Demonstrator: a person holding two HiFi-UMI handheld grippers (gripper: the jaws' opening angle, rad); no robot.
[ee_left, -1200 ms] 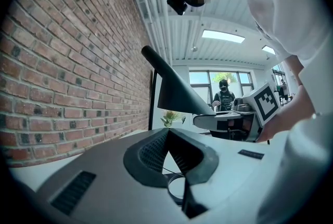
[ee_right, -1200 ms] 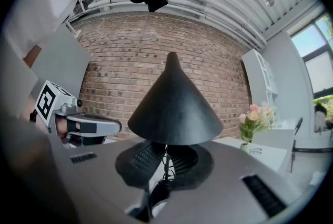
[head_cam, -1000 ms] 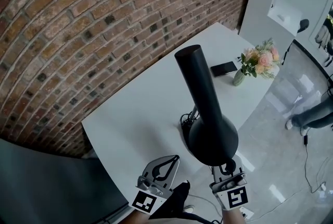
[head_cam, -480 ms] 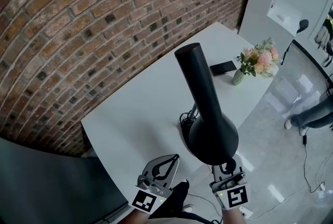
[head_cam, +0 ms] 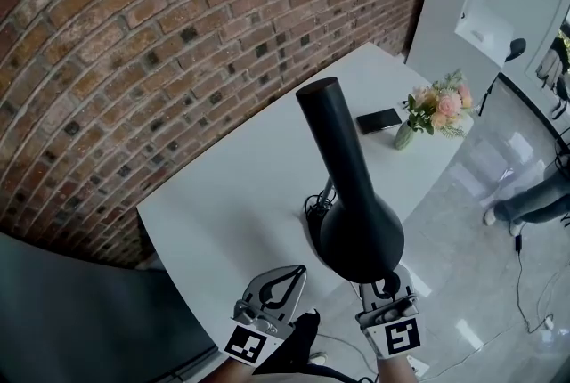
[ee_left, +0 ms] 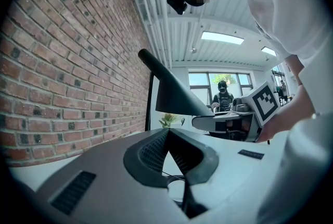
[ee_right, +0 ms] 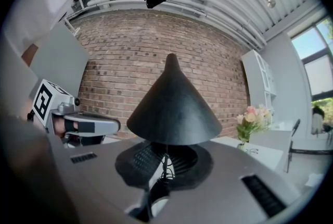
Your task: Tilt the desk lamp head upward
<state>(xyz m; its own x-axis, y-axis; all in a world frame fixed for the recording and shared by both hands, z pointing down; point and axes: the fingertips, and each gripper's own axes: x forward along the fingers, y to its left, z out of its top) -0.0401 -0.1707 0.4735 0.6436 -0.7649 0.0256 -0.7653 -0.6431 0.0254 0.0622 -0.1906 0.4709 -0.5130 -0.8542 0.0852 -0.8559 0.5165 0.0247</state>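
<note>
A black desk lamp stands on the white table; its cone head has the wide rim low and close to me and the narrow end raised. My left gripper is shut and empty, just left of the rim. The left gripper view shows its jaws meeting at the tip, with the lamp head ahead and to the right. My right gripper sits under the rim's near edge, tips hidden there. In the right gripper view its jaws look shut, and the cone looms straight ahead.
The lamp's base and coiled cord lie under the head. A vase of flowers and a black phone sit at the table's far end. A brick wall runs along the left. A person's legs stand on the shiny floor at right.
Only the head view has shifted slightly. The lamp head and both grippers hold the same places.
</note>
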